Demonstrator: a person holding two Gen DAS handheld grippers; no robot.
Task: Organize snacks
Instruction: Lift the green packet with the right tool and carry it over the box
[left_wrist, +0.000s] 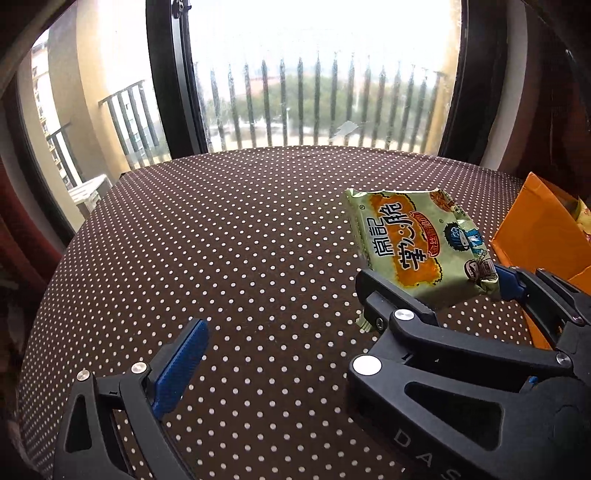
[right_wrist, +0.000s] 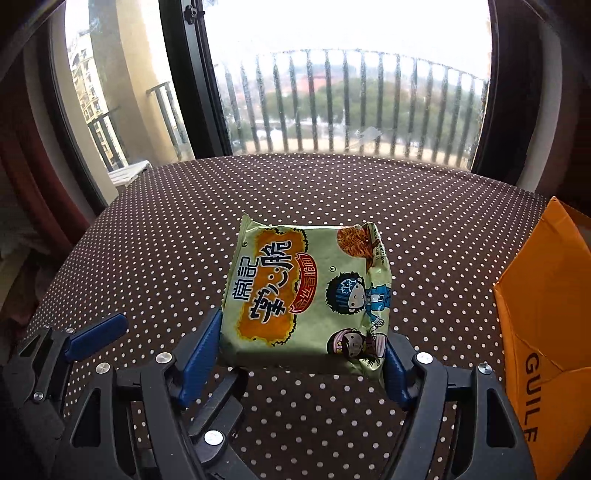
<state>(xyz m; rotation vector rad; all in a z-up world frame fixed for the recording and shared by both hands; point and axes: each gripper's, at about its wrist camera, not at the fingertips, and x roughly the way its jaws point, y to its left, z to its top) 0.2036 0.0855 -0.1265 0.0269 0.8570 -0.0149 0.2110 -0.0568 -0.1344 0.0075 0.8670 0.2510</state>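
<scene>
Nearest, right gripper (right_wrist: 301, 354) clamped on the green noodle snack packet (right_wrist: 306, 295), blue fingers (right_wrist: 199, 350) pressing both sides, packet lifted off the dotted tabletop (right_wrist: 332, 184). At nine o'clock, left gripper (right_wrist: 96, 331) spread wide, holding nothing. At three o'clock, orange box (right_wrist: 546, 295), open, another yellow-green packet (left_wrist: 583, 218) seemingly already inside. Likely midway: held packet not yet boxed; no other snacks in view.

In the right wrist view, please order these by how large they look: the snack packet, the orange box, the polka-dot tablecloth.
1. polka-dot tablecloth
2. snack packet, clamped in the right gripper
3. orange box

The last two are close; the box is cut off by the frame.
</scene>
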